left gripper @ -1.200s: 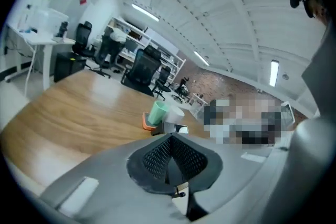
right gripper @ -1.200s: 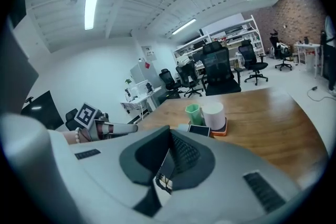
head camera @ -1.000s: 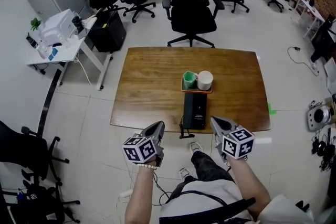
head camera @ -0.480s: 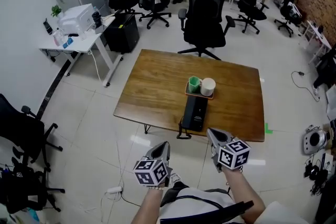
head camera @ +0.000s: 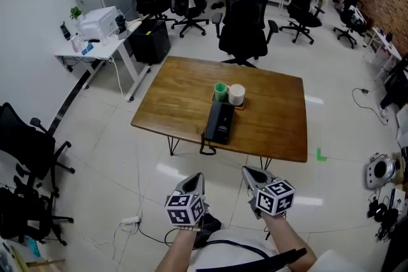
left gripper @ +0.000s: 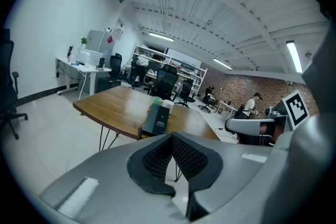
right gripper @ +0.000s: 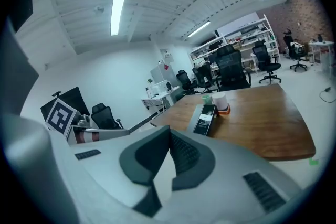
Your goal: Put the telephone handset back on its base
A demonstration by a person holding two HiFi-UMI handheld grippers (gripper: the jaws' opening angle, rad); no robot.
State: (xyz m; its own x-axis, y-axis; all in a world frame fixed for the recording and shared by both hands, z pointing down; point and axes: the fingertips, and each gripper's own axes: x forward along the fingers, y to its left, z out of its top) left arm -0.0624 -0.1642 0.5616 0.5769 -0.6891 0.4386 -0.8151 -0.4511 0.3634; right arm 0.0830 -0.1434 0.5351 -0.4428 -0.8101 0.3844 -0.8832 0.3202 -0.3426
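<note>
While held well short of the counter (head camera: 172, 99), left claw (head camera: 195, 179) and right claw (head camera: 248, 173) clamped together, empty. Telephone (head camera: 218, 122) at twelve o'clock

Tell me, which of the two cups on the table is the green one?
The green cup is the left one in the head view; the white cup stands at its right. Both stand just beyond the black telephone on the table.

A rectangular wooden counter (head camera: 172, 99) on thin dark legs stands on a pale tiled floor (head camera: 115, 162). A black telephone (head camera: 219, 122) lies near its front edge, its cord (head camera: 205, 148) hanging over that edge. Just behind it sits a small orange tray (head camera: 237, 105) carrying a green cup (head camera: 220, 92) and a white cup (head camera: 236, 94).
</note>
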